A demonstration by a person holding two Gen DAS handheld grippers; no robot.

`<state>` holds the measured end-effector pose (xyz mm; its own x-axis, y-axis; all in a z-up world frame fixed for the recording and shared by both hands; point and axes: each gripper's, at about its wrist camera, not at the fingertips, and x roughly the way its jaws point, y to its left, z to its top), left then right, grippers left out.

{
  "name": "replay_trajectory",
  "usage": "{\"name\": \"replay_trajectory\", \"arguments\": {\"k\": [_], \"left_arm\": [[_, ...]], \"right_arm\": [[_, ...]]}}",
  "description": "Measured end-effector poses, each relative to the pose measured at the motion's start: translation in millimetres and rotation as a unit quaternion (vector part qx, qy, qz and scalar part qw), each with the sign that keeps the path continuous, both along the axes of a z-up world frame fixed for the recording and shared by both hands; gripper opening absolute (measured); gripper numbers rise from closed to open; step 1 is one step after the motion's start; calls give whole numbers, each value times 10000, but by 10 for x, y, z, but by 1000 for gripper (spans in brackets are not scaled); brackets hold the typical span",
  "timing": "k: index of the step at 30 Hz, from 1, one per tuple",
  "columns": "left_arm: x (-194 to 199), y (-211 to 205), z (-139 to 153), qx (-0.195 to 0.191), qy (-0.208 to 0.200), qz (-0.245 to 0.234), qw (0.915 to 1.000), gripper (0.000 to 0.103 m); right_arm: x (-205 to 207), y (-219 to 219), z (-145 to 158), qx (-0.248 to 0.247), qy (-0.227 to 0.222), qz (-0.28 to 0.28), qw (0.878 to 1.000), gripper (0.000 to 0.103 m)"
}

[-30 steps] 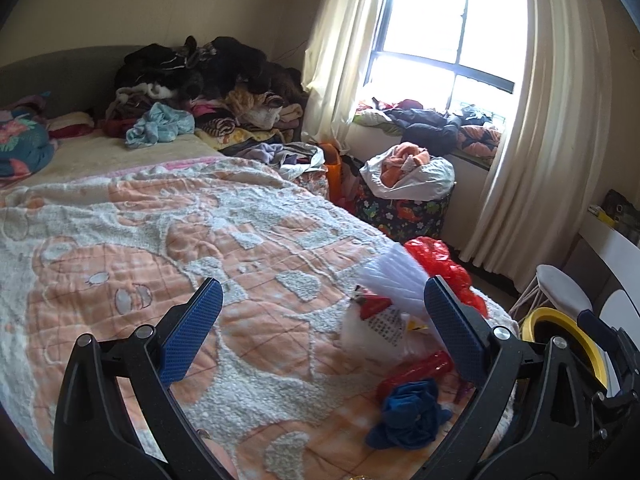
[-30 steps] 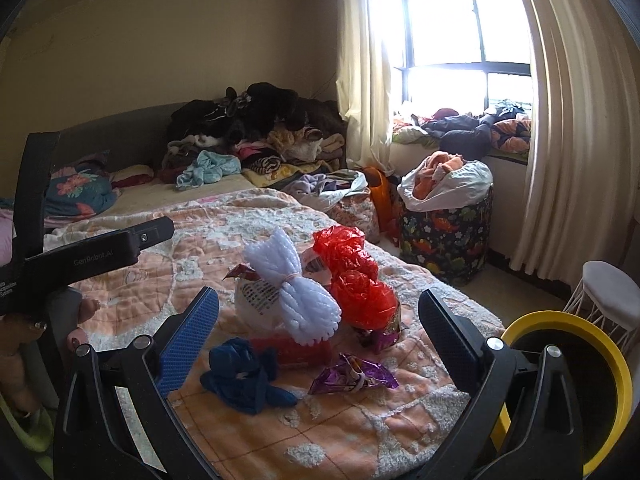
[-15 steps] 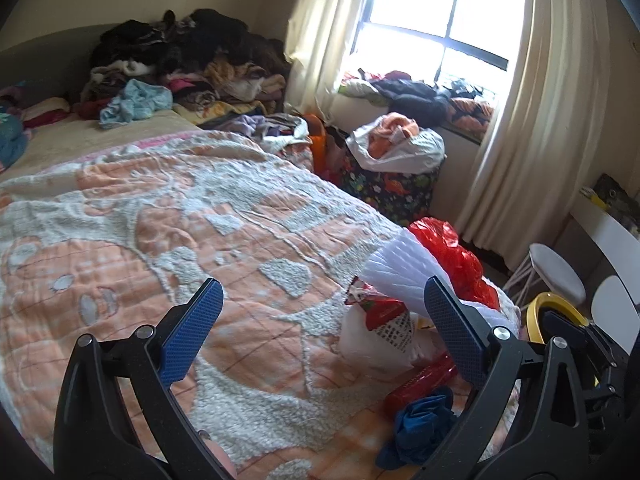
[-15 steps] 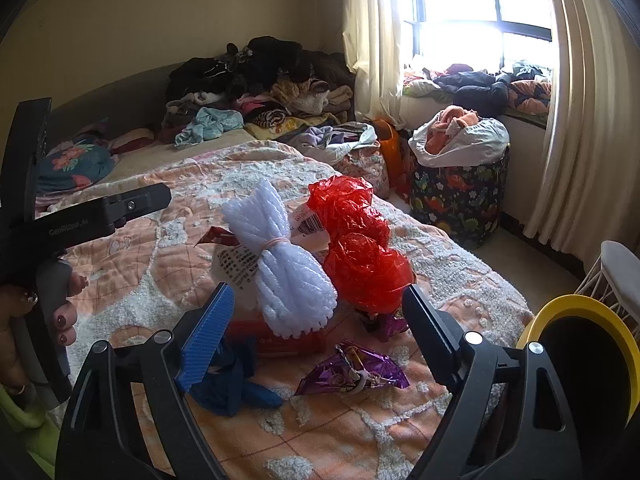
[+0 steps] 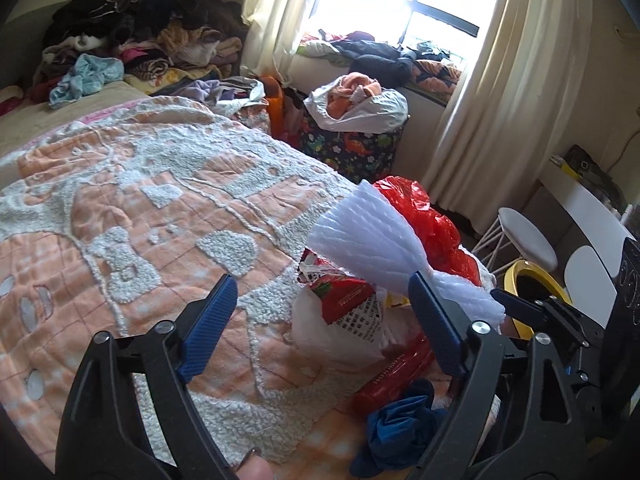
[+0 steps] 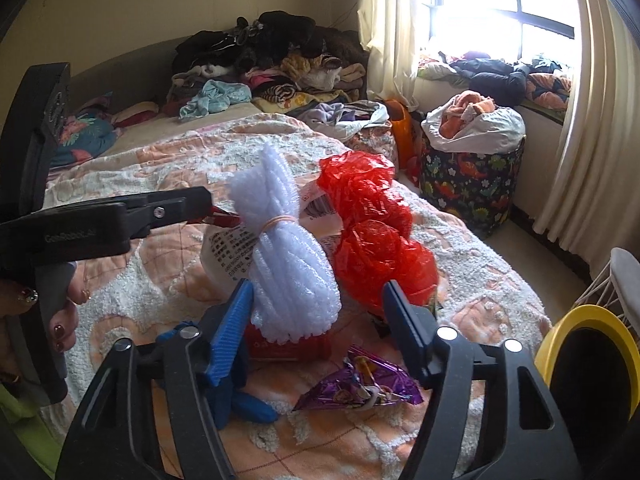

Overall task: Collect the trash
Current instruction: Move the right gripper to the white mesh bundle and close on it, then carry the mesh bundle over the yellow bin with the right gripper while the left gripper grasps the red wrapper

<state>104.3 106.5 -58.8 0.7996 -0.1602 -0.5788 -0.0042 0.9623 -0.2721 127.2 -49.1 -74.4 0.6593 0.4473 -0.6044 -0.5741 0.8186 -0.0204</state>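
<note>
**Trash collection: nothing picked up yet, all litter on the bed**

- Nearest: right hand-held gripper (image 6: 318, 322), jaws spread wide, nothing between them. It hangs low over the litter pile at the foot of the bed.
- Left hand-held gripper (image 5: 322, 322), jaws likewise spread and empty, pointed at the same pile from the other side.
- Just under the right gripper: crumpled purple foil snack wrapper (image 6: 360, 388) lying flat on the peach-and-white fleece blanket (image 6: 168, 184). Beside it, a wadded dark blue cloth or bag (image 6: 248, 402); hard to say which.
- Next back: white foam-net bundle tied with a rubber band (image 6: 286, 264), leaning on a red-and-white printed plastic snack bag (image 5: 344, 312). A red tube-shaped package (image 5: 394, 376) lies underneath.
- Touching the foam: crinkled red plastic bag (image 6: 376, 240).
- Yellow-rimmed black bin (image 6: 588, 364) stands on the floor just off the bed's corner. Interior dark; contents cannot be made out.
- Far: clothes heaps, not trash by the look of it.

Judgement: task at its start. Every piece remains to be grasped and carried to the bin; the foam bundle looks the likely first pick.
</note>
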Motion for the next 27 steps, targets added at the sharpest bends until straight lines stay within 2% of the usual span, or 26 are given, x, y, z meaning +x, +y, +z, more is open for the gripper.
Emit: {"name": "replay_trajectory", "arguments": {"k": [3, 5, 8, 15, 20, 22, 27], "left_arm": [[78, 4, -27, -90, 93, -95, 9999, 68], [112, 5, -48, -132, 137, -129, 9997, 61], [146, 6, -85, -210, 202, -163, 9994, 56], [149, -5, -140, -281, 271, -179, 9991, 35], [122, -19, -88, -218, 189, -168, 9994, 32], [129, -30, -77, -128, 195, -175, 9996, 23], [130, -46, -73, -64, 200, -140, 9997, 18]], "right_arm": [[16, 44, -18, 3, 104, 91, 9999, 42], [26, 52, -34, 28, 200, 92, 9998, 35], [51, 8, -43, 186, 327, 55, 9993, 30], [15, -52, -33, 380, 339, 18, 9987, 26], [-27, -84, 8, 497, 317, -67, 9982, 25], [-45, -98, 24, 554, 300, -100, 9980, 24], [-94, -154, 96, 702, 269, -128, 9971, 24]]}}
